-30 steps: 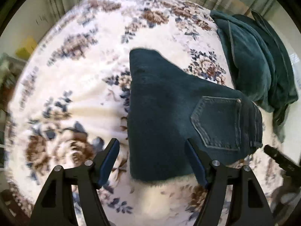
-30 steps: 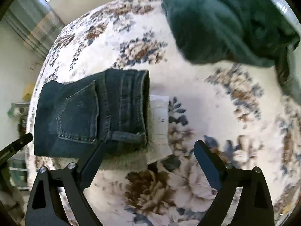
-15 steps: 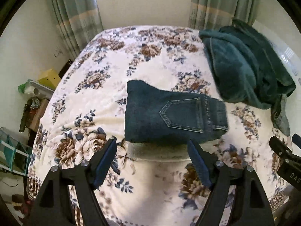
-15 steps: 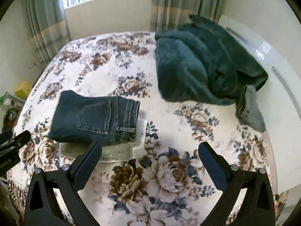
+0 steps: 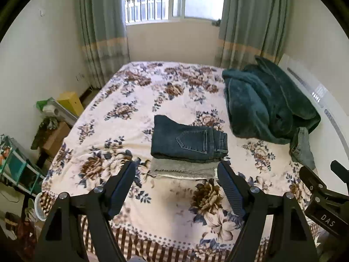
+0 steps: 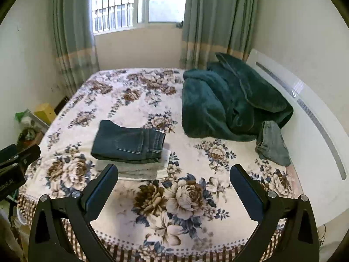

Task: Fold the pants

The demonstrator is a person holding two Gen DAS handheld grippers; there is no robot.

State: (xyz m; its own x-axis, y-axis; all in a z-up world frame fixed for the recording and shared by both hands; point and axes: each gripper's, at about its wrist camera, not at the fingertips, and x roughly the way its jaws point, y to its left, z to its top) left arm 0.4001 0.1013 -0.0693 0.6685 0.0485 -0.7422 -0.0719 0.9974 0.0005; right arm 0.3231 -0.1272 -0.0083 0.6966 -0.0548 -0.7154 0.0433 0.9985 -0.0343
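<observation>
Ahead of the left gripper [image 5: 176, 173], beyond its spread fingers, the folded jeans [image 5: 189, 142] lie on top of a folded grey garment [image 5: 183, 168] on the floral bedspread [image 5: 174, 198]. Both grippers hang above the near edge of the bed, gripping nothing. The right gripper [image 6: 174, 175] is also spread wide, with the jeans ahead and to its left. A dark green blanket [image 6: 226, 100] is heaped further off to the right.
</observation>
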